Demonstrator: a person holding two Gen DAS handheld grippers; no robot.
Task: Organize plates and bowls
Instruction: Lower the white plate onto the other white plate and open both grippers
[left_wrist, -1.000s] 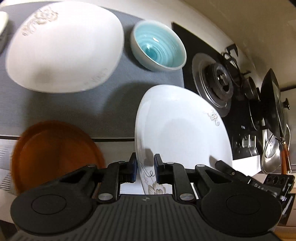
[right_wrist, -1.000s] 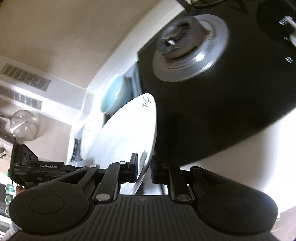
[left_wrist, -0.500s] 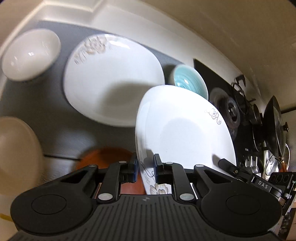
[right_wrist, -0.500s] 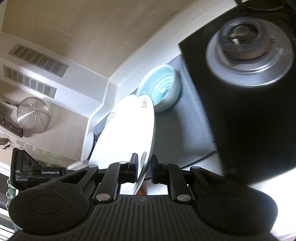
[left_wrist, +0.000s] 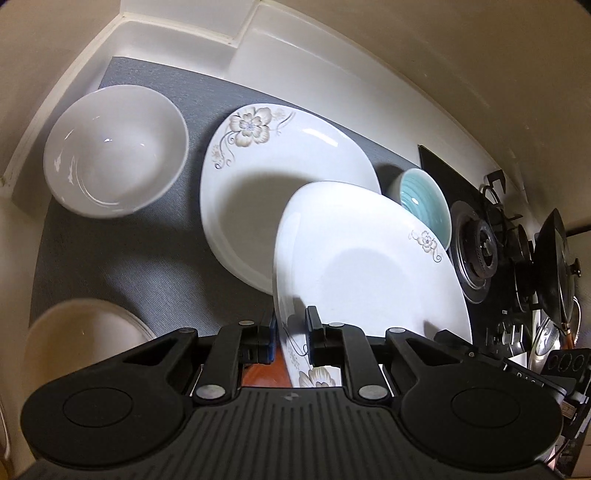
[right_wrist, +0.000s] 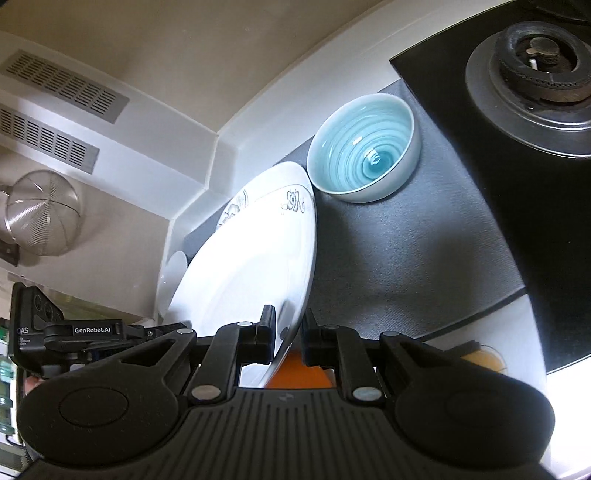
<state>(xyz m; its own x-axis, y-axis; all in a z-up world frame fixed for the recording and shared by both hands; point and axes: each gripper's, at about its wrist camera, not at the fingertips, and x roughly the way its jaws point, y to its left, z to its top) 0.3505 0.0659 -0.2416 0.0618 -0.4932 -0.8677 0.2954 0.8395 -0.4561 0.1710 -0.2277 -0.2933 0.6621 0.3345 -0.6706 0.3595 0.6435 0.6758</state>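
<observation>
left gripper (left_wrist: 291, 334): my jaws pinch the white flowered square plate (left_wrist: 369, 266) | right gripper (right_wrist: 288, 332): my jaws pinch its other edge | above the grey mat (left_wrist: 122, 254)

Both the left gripper (left_wrist: 291, 341) and the right gripper (right_wrist: 288, 338) are matte black, each with a ribbed grey-black body, two round discs, and linked finger arms pinned by silver rivets. Their pads are dark blue. White "GenRobot.AI" lettering marks one side.
</observation>
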